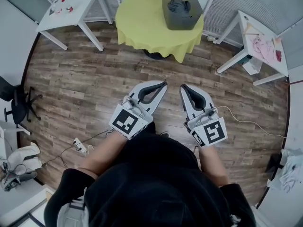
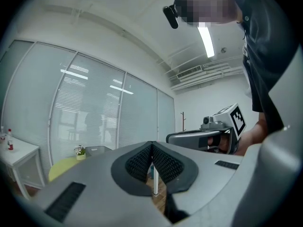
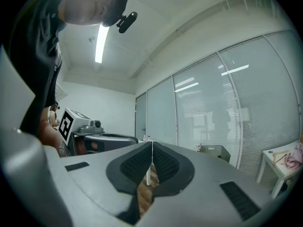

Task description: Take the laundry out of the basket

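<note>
Head view, read left to right. At 10 o'clock from us stands a white table [image 1: 71, 6], which plays no part in the task.

The left gripper [image 1: 163, 85] is held low in front of us over the wood floor [image 1: 85, 79]. Its jaws are clenched tip to tip with nothing between them.

At 12 o'clock, well apart from both grippers, a round table with a yellow cloth [image 1: 142, 22] carries the grey basket [image 1: 181, 18]. The laundry [image 1: 179, 4] lies inside it as a dark, crumpled bundle near the top. We cannot tell how many pieces it holds.

The right gripper [image 1: 183, 87], just beside the left, is likewise clenched and empty.

At 2 o'clock a second white table [image 1: 246, 20] bears a pink cloth [image 1: 262, 46].

Handling, as we judge it: the laundry should be light, soft and limp. It will sag and trail when lifted rather than keep its shape, and it is neither fragile nor slippery. We would take hold at a raised fold on top of the bundle and pinch a thick bunch, not a thin edge, so that the jaws bite enough cloth. The basket looks light and may slide or tip on the tablecloth if a piece catches on its rim. We would therefore steady the rim with the free gripper and lift straight up.
</note>
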